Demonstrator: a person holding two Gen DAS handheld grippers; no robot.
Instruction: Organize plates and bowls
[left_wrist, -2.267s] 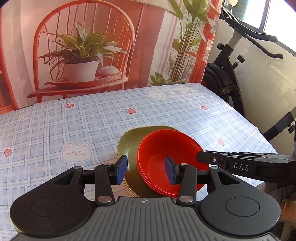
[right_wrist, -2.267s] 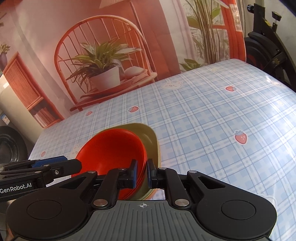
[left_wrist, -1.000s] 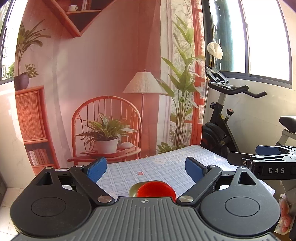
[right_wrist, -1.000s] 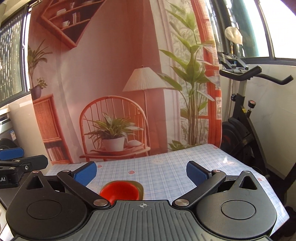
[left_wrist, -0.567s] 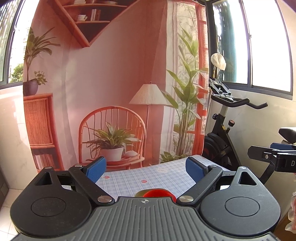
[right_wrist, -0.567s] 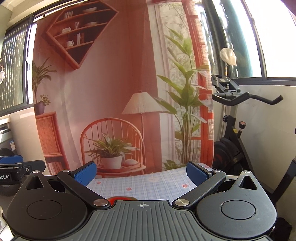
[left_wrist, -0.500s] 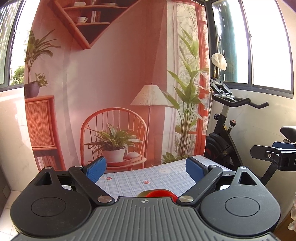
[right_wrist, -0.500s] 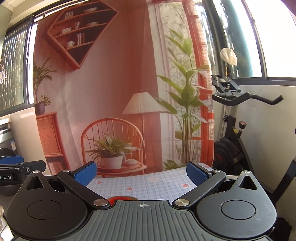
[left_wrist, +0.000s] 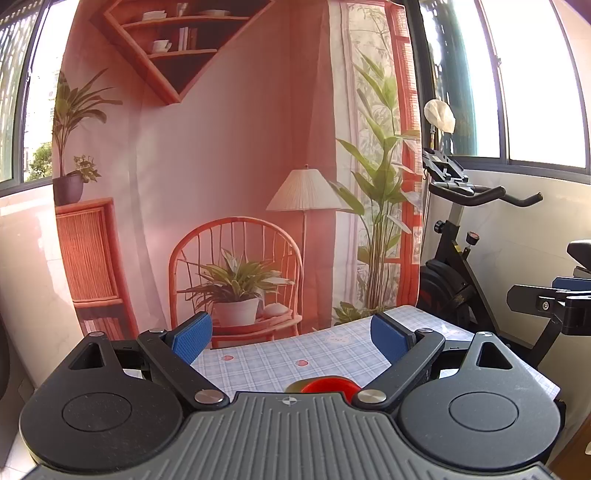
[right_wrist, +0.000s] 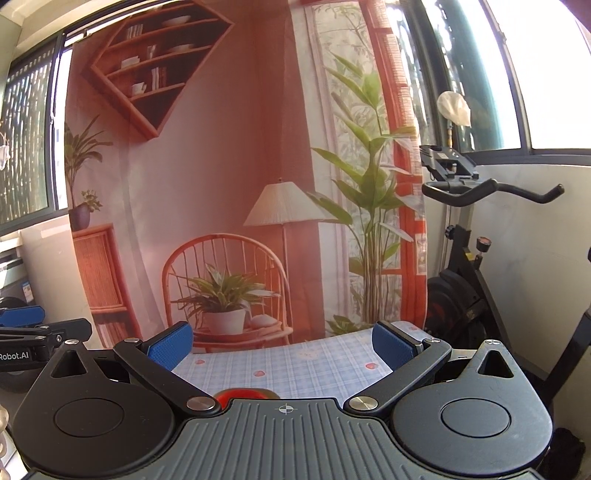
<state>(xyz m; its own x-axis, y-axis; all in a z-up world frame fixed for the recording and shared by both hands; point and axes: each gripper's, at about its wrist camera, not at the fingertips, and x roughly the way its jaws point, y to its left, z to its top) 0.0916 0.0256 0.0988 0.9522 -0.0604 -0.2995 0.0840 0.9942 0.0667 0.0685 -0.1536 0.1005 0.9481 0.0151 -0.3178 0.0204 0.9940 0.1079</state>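
Observation:
A red bowl (left_wrist: 330, 384) rests in an olive-green dish (left_wrist: 294, 387) on the blue checked table (left_wrist: 280, 360); only their far rims show above my gripper's body. My left gripper (left_wrist: 291, 339) is held high and back from the table, open and empty. In the right wrist view the red bowl (right_wrist: 236, 394) shows as a sliver with the olive dish (right_wrist: 268, 393) behind it. My right gripper (right_wrist: 282, 343) is open too, with nothing between its fingers. Each gripper's tip shows at the edge of the other's view.
A printed backdrop (left_wrist: 236, 166) of a chair, lamp and plants hangs behind the table. An exercise bike (left_wrist: 465, 236) stands to the right of the table, near the window. The tablecloth (right_wrist: 314, 363) carries small strawberry and bear prints.
Both grippers have drawn up and away from the stacked dishes and opened wide; the right one let go of the red bowl's rim. In the last half second the view barely shifts.

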